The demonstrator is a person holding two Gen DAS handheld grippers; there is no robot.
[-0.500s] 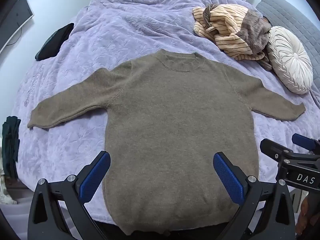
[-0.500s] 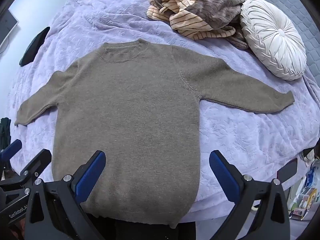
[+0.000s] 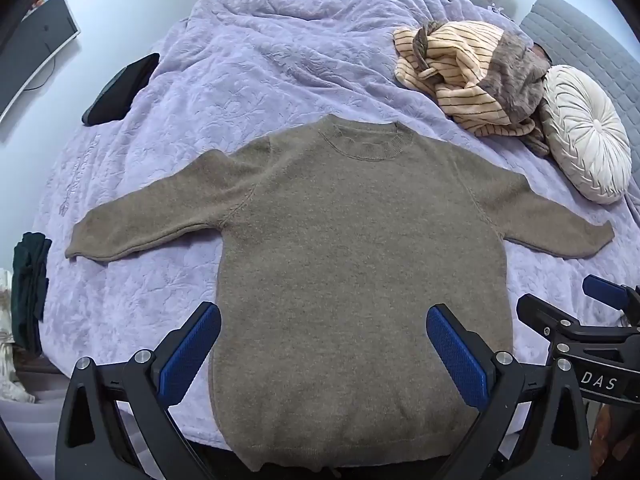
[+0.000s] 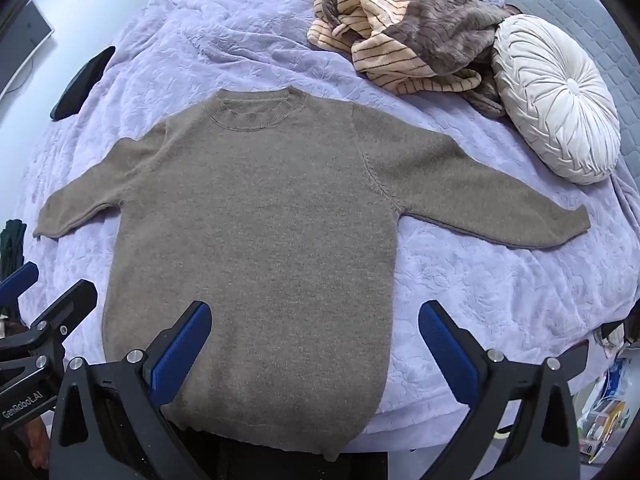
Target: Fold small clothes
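Note:
A small grey-brown knitted sweater [image 3: 352, 264] [image 4: 260, 240] lies flat on a lilac bedspread [image 3: 248, 72], neck away from me, both sleeves spread out. Its hem hangs slightly over the bed's near edge. My left gripper [image 3: 322, 340] hovers above the lower part of the sweater, jaws wide open, nothing between the blue pads. Wide open as well, my right gripper [image 4: 314, 340] hangs over the sweater's lower right side and holds nothing. In the left wrist view the right gripper [image 3: 580, 320] shows at the right edge, and in the right wrist view the left gripper [image 4: 36, 320] shows at the left edge.
A crumpled striped cream-and-brown garment [image 3: 468, 80] [image 4: 404, 40] lies at the far right of the bed, beside a round white pleated cushion [image 3: 588, 136] [image 4: 556, 96]. A black object [image 3: 120, 88] rests at the bed's left edge. Dark green cloth [image 3: 28, 284] hangs at the left.
Both views have drifted slightly, so the sweater sits a touch lower in frame. The sweater itself has not moved and both grippers remain wide open.

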